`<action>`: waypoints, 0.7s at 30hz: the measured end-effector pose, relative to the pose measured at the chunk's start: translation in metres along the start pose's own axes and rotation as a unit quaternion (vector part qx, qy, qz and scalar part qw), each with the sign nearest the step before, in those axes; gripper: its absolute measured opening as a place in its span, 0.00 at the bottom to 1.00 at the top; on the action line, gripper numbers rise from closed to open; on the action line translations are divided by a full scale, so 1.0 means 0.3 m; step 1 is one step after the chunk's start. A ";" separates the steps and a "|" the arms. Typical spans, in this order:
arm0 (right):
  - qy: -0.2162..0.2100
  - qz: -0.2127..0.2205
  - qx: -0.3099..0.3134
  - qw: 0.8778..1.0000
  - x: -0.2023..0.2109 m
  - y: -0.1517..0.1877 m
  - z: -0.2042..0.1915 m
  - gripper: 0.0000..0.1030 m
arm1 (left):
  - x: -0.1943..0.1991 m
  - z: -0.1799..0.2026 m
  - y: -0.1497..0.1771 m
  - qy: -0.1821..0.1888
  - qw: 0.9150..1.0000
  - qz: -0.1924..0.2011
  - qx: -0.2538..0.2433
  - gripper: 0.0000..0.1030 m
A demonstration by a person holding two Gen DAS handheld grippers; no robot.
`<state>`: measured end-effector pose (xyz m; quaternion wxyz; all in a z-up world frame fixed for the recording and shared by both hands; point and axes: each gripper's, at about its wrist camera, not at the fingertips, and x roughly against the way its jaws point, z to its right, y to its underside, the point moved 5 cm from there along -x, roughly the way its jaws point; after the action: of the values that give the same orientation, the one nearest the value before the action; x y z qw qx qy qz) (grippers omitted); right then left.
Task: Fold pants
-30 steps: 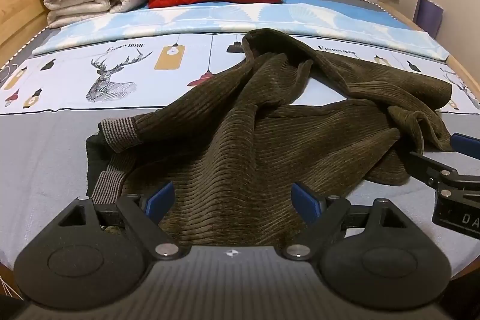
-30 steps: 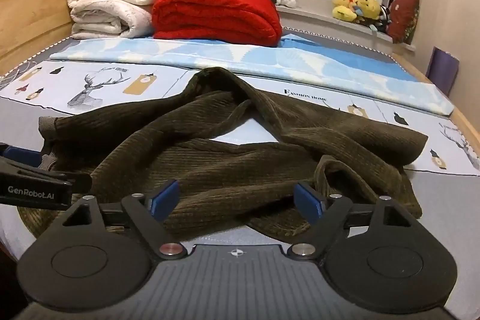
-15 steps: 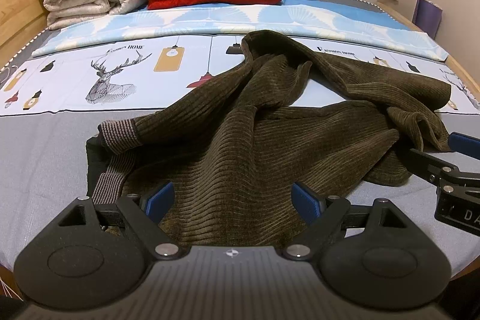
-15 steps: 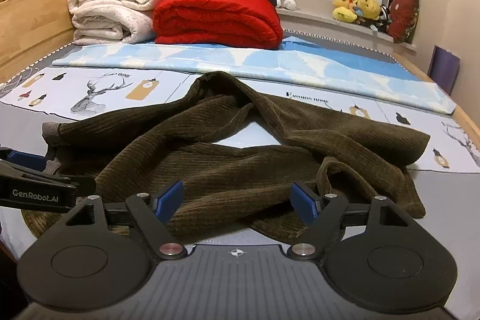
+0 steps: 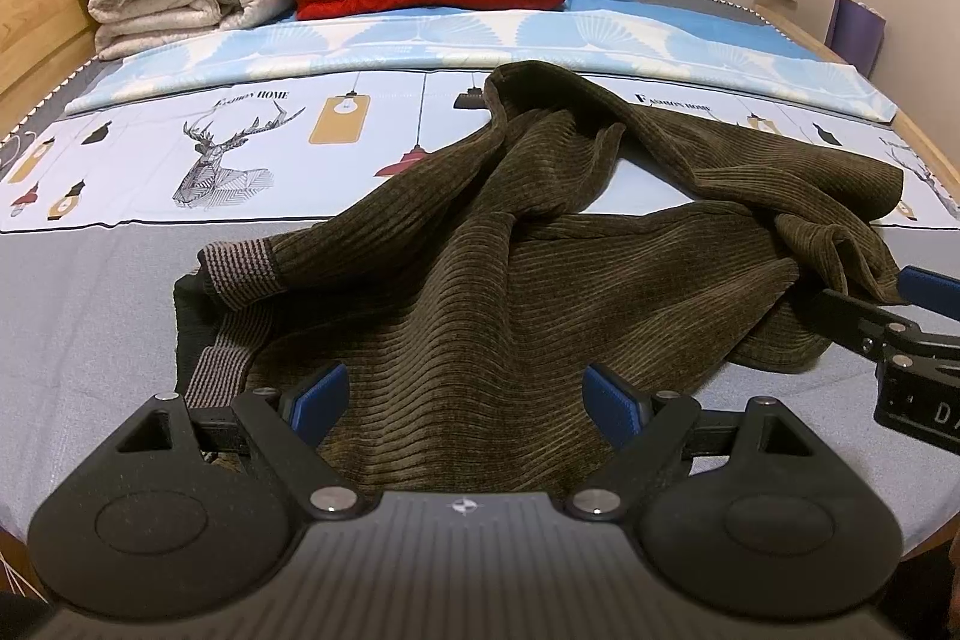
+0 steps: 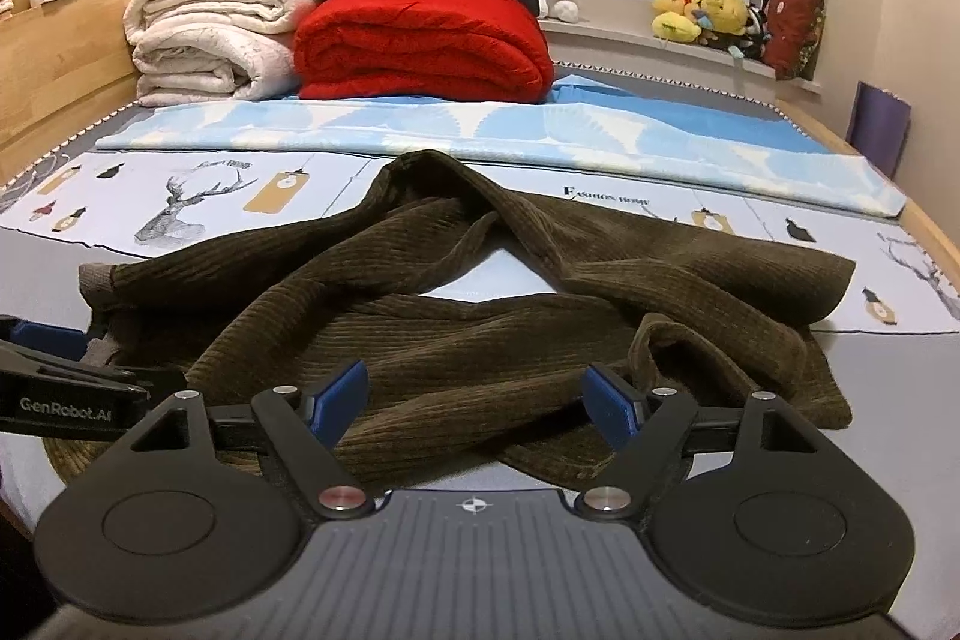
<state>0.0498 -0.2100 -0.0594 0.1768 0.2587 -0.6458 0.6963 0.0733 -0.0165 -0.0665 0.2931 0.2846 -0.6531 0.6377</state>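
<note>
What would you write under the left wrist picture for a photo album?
Crumpled brown corduroy pants lie on the bed, with the left gripper and right gripper hovering open over them.

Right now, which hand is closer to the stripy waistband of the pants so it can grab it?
Probably the left. The left tool hangs open right beside the striped waistband of the crumpled pants. The right tool, also open, sits over the far folds, away from it.
</note>
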 end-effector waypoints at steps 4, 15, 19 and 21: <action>-0.014 0.004 0.000 1.000 0.000 -0.003 -0.007 0.78 | 0.001 -0.003 0.001 0.000 1.000 0.002 -0.003 0.86; 0.023 0.051 -0.003 0.998 0.037 -0.098 0.110 0.35 | 0.045 -0.082 -0.063 0.003 0.999 0.048 -0.020 0.25; 0.043 0.055 -0.015 0.997 0.014 -0.200 0.283 0.35 | 0.036 -0.261 -0.172 0.001 0.998 0.052 -0.021 0.25; 0.044 0.026 -0.028 0.998 -0.038 -0.213 0.374 0.39 | 0.010 -0.353 -0.214 0.011 0.999 0.046 -0.019 0.25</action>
<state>0.1108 -0.3134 -0.0110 0.1941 0.2056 -0.6628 0.6934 0.1212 0.0879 -0.0199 0.2760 0.2419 -0.6742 0.6409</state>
